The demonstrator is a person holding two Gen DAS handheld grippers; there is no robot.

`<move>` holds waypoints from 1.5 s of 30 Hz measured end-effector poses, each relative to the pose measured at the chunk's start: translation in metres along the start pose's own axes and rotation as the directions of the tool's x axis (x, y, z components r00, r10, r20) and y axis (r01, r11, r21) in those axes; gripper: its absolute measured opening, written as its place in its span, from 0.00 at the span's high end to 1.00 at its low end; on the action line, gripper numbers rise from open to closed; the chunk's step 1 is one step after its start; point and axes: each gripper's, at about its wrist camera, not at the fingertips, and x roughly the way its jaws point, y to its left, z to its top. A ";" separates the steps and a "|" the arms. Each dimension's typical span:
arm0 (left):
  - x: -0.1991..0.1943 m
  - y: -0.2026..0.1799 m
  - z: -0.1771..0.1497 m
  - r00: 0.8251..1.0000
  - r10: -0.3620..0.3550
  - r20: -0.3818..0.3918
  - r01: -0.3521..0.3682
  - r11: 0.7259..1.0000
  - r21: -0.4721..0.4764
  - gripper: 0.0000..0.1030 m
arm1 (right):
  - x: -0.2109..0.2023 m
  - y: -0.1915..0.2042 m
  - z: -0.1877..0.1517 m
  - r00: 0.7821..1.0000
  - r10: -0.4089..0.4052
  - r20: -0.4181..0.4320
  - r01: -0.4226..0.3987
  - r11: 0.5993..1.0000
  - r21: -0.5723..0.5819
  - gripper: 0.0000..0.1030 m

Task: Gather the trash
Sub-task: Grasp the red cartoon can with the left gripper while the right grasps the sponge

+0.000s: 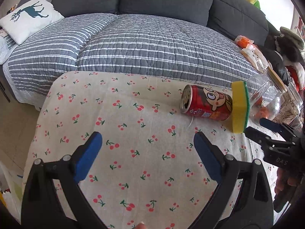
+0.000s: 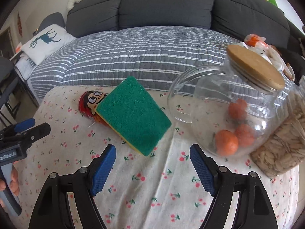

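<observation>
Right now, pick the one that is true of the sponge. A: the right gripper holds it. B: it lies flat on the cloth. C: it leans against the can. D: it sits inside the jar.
C: the sponge stands tilted, propped on the lying can, while the right gripper is open and short of it.

White cloth with red cherries and green stems, red can with cartoon face on the cloth, yellow sponge with green top against the can, orange fruits in clear jar, grey quilt with white stripes behind the cloth, blue gripper pads.
</observation>
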 end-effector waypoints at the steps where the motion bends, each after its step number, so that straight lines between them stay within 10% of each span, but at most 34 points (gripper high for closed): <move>1: 0.002 0.000 0.000 1.000 -0.014 0.004 0.014 1.000 0.001 0.06 | 0.006 0.002 0.003 1.000 -0.001 0.005 0.001 1.000 -0.008 0.24; 6: 0.013 0.001 -0.001 0.996 -0.083 0.021 0.083 0.996 -0.018 0.06 | 0.020 0.013 0.009 1.000 0.019 0.023 -0.018 1.000 -0.026 0.61; 12: 0.026 -0.008 -0.006 0.989 -0.136 0.050 0.140 0.987 -0.079 0.06 | -0.006 -0.015 0.004 0.997 0.076 0.033 -0.078 0.995 0.058 0.81; 25: 0.031 -0.063 0.011 0.989 -0.094 0.112 0.096 0.995 -0.009 0.06 | -0.042 -0.027 -0.026 0.995 0.099 0.018 -0.099 0.995 0.015 0.84; 31: 0.035 -0.122 0.014 0.990 0.003 0.138 -0.028 0.985 0.173 0.03 | -0.062 -0.051 -0.039 0.995 0.095 0.021 -0.096 0.994 0.044 0.84; 39: 0.044 -0.135 0.025 0.972 0.184 0.149 -0.201 0.974 0.108 0.01 | -0.069 -0.078 -0.055 0.994 0.106 0.028 -0.108 0.990 0.095 0.84; 45: 0.060 -0.116 0.025 0.978 0.188 0.089 -0.194 0.979 0.061 0.01 | -0.069 -0.083 -0.059 0.994 0.109 0.025 -0.111 0.989 0.097 0.84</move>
